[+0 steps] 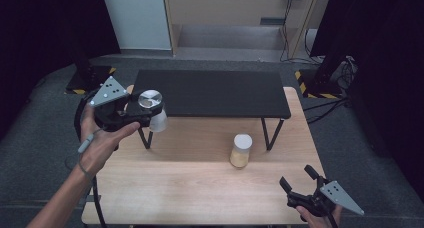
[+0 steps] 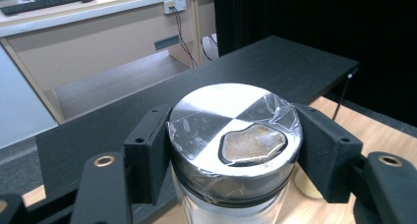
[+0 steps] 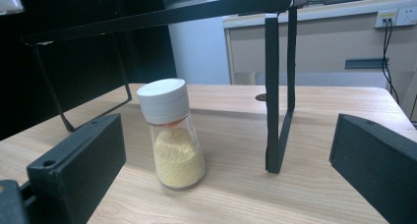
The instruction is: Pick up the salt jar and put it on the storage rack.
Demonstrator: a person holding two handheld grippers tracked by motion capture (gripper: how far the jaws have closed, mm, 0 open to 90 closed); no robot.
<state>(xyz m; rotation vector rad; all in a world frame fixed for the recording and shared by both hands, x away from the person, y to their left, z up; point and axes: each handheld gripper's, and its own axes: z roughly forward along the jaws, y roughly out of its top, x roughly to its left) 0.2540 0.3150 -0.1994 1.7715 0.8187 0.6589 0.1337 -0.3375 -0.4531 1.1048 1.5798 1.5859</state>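
Note:
My left gripper point(image 1: 150, 109) is shut on a clear jar with a shiny silver lid point(image 1: 150, 99), held in the air over the left end of a black shelf point(image 1: 210, 93). In the left gripper view both black pads press on the sides of the silver lid point(image 2: 235, 130), which has tape and a brownish patch on top. A small jar with a white cap and yellow grains point(image 1: 241, 150) stands on the wooden table point(image 1: 190, 188) in front of the shelf. My right gripper point(image 1: 300, 178) is open near the table's front right corner. The yellow-grain jar point(image 3: 172, 135) stands upright beyond its jaws.
The black shelf stands on thin metal legs point(image 3: 278, 86) across the back of the table. Beyond the table are grey carpet, a pale cabinet point(image 1: 235, 13) and cables point(image 1: 287, 33) along the wall. A black stand base point(image 1: 320, 83) sits on the floor at right.

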